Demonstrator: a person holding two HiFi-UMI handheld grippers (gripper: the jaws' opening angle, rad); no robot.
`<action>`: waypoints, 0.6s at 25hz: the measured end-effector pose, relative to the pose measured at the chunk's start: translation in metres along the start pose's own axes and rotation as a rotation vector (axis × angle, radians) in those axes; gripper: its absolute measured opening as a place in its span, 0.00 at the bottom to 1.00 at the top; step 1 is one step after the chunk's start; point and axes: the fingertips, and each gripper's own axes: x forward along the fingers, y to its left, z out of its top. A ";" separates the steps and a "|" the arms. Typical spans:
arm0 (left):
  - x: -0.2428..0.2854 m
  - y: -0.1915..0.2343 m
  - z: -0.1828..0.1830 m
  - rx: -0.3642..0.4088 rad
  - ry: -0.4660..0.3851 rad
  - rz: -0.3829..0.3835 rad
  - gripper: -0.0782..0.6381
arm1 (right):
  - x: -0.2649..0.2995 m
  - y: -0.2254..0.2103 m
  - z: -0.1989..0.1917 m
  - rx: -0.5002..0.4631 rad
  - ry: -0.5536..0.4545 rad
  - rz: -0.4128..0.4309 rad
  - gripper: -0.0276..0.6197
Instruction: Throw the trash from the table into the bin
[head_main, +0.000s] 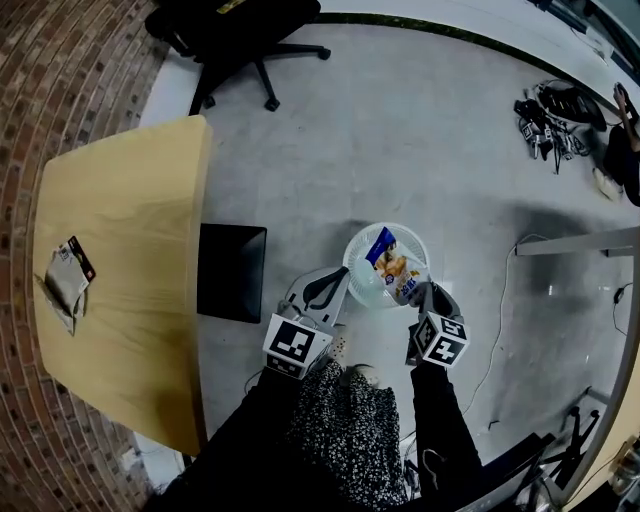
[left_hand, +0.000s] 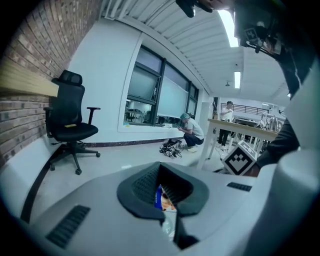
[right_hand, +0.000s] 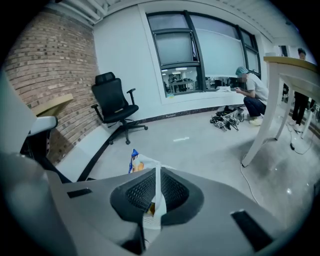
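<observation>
I have both grippers on one piece of trash, a snack bag (head_main: 391, 266), and it hangs right over the mouth of the white bin (head_main: 400, 229) on the floor, just off the near right corner of the wooden table (head_main: 130, 200). The right gripper (head_main: 426, 293) is clamped tight on the bag's right edge; in its own view the thin white seam of the packet runs straight up between the closed pads. The left gripper (head_main: 343, 275) sits at the bin's left rim, and its view shows the jaws drawn together with a strip of the blue wrapper and some clear film between them, so I read it as pinching the other edge.

Holding it by two sides makes sense to me: the bag is light and floppy, and stretched between two grips it stays centred above the opening and does not swing past the rim.

The bag itself is glossy, blue along the top with orange-yellow food printed on it and a white back. It looks flattened and empty.

One more crumpled wrapper (head_main: 68, 281) lies on the far left side of the table, well apart from the bin, so I judge the job about half done.
</observation>
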 end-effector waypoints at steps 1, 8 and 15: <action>0.002 0.001 -0.006 -0.001 0.006 0.000 0.12 | 0.006 -0.002 -0.007 0.000 0.011 -0.006 0.08; 0.016 0.008 -0.036 -0.037 -0.004 -0.010 0.12 | 0.041 -0.010 -0.044 0.001 0.065 -0.017 0.08; 0.027 0.011 -0.059 -0.050 0.003 -0.013 0.12 | 0.072 -0.014 -0.070 0.000 0.109 -0.013 0.08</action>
